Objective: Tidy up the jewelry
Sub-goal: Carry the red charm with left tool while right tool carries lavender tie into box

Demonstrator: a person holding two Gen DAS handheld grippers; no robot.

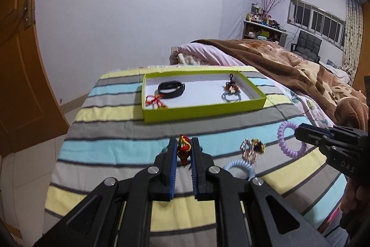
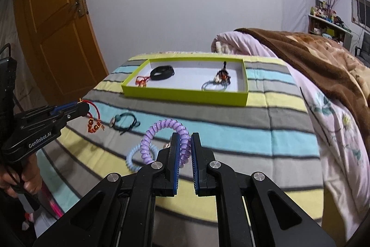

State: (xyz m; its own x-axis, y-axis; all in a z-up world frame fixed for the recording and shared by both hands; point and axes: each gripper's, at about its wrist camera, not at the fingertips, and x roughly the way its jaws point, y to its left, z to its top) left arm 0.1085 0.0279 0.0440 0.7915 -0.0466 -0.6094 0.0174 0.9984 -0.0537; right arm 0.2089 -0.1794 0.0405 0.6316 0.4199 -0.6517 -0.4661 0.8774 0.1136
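My left gripper (image 1: 184, 142) is shut on a red cord bracelet with beads (image 1: 183, 148), which dangles above the striped blanket; from the right wrist view the same bracelet (image 2: 94, 125) hangs from the left gripper (image 2: 82, 105). My right gripper (image 2: 185, 139) is shut on a purple spiral hair tie (image 2: 161, 131), lifted off the blanket; it shows as a purple spiral hair tie (image 1: 288, 140) at the right gripper (image 1: 299, 131) in the left wrist view. The lime-green tray (image 1: 203, 111) holds a black band (image 1: 171, 88), a red cord piece (image 1: 154, 100) and a beaded charm on a blue ring (image 1: 232, 90).
On the striped blanket (image 1: 111, 131) lie a light-blue spiral tie (image 1: 240, 168), a small metallic trinket (image 1: 253, 146) and a dark teal cord bracelet (image 2: 124, 122). A brown and pink quilt (image 1: 289, 66) is heaped to the right. A wooden door (image 2: 53, 22) stands left.
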